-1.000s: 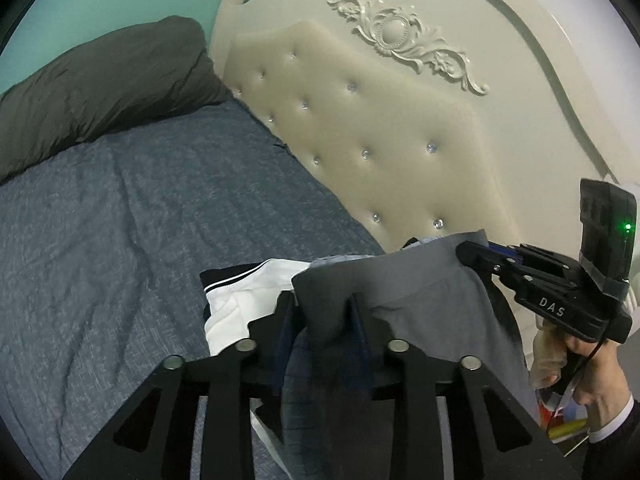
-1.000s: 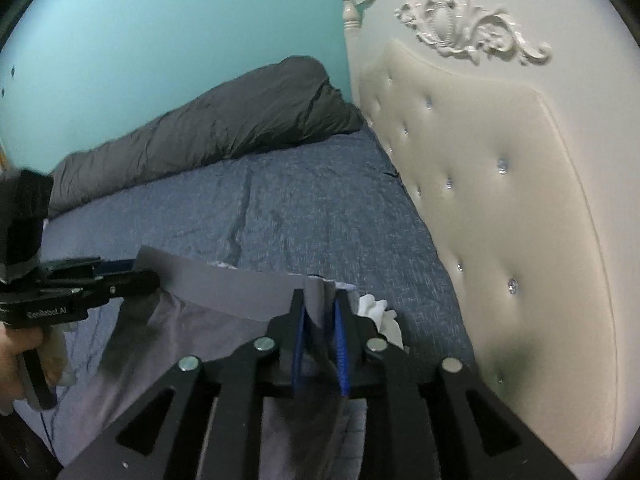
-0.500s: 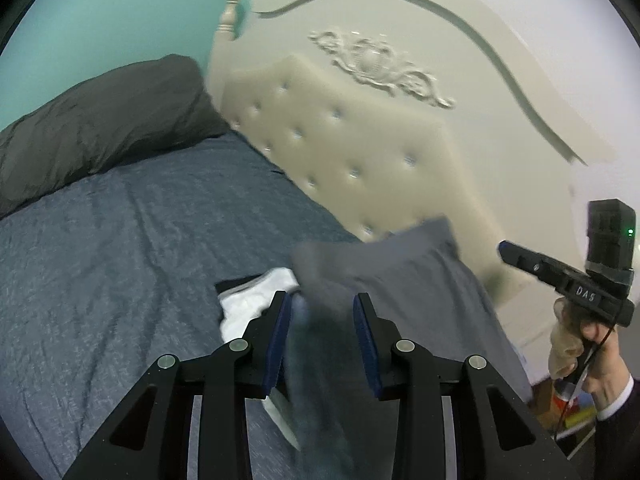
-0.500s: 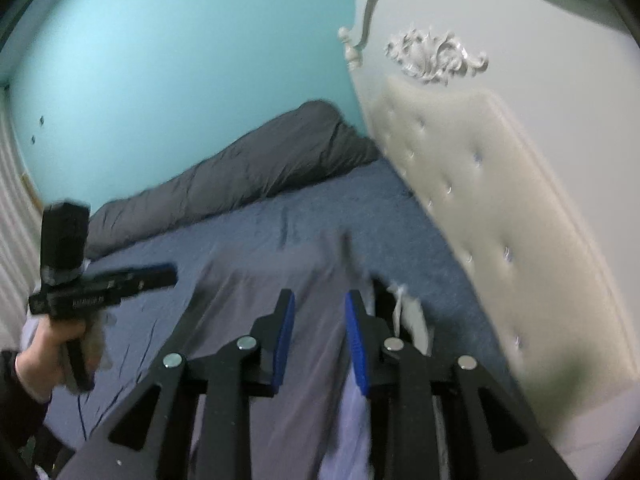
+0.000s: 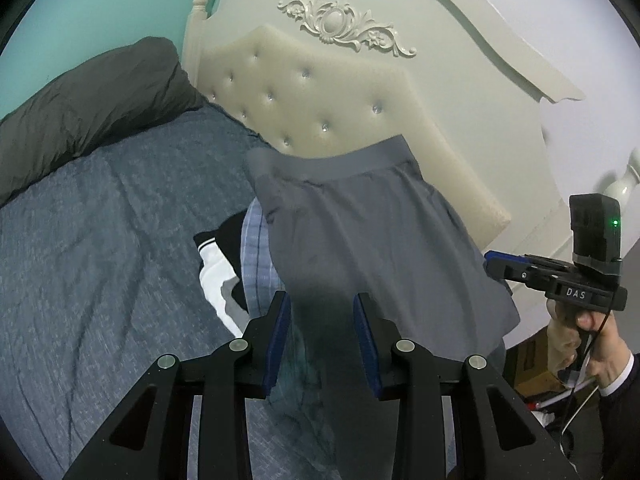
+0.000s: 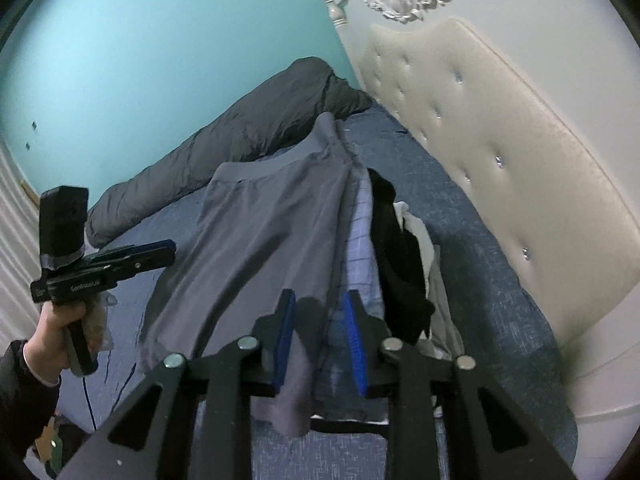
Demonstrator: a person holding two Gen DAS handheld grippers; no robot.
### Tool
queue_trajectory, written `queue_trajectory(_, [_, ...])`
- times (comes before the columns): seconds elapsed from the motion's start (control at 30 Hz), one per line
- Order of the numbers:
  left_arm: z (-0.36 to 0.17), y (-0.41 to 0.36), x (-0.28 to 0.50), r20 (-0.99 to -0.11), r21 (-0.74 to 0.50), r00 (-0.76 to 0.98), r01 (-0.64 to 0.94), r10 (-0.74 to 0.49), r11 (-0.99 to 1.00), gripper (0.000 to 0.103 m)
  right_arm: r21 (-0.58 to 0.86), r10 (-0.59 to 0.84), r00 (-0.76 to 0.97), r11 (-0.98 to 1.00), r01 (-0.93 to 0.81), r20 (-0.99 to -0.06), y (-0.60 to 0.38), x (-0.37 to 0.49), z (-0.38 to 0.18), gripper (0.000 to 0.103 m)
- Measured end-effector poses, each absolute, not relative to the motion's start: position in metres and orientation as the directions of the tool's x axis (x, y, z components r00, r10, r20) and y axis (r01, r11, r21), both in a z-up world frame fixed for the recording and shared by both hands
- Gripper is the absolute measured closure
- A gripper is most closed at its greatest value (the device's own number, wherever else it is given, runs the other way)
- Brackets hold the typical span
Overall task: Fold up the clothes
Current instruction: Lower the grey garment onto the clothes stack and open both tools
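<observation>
Grey shorts (image 5: 372, 240) lie waistband toward headboard (image 5: 320, 92); left gripper (image 5: 322, 344) and right gripper (image 6: 318, 344) gape, unclamped.

Grey shorts (image 5: 372, 216) (blue bedsheet (image 5: 100, 240))

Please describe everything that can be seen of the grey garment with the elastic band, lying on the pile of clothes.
The grey garment is plain, smooth, thin-looking cloth with a wide, slightly darker elastic band along its far edge. It lies spread, lightly creased, on top of a pile that includes a pale blue checked cloth and a black and white garment, all on the blue bedspread beside the padded headboard. Its near edge droops between the pads of both grippers; neither visibly pinches it.
</observation>
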State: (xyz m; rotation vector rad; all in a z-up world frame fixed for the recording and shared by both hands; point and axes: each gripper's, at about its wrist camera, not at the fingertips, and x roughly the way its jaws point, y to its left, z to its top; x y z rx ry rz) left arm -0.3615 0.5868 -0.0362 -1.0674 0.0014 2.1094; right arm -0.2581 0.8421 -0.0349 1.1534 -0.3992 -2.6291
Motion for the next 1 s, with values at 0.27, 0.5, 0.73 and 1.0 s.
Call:
queue_trajectory(0.27, [-0.05,0.587,-0.361,-0.719,-0.294,-0.363,-0.615,0.593,-0.732,0.067,0.36,-0.327,-0.671,-0.928,0.096,-0.665,0.849,-0.252,-0.036,0.102])
queue_trajectory(0.5, [-0.057,0.582,-0.364,-0.729,-0.289,-0.364,-0.604,0.579,-0.743,0.067,0.391,-0.337,-0.696,-0.916,0.088,-0.634,0.856,-0.249,-0.031,0.102])
queue_trajectory(0.73, [-0.057,0.582,-0.365,-0.731,-0.285,-0.367,-0.602,0.575,-0.746,0.067,0.394,-0.317,-0.702,-0.917,0.056,-0.637,0.865,-0.243,-0.035,0.102])
queue_trajectory(1.0, [-0.062,0.583,-0.365,-0.737,-0.288,-0.361,-0.597,0.571,-0.749,0.067,0.37,-0.289,-0.699,-0.928,0.038,-0.654,0.862,-0.241,-0.042,0.102])
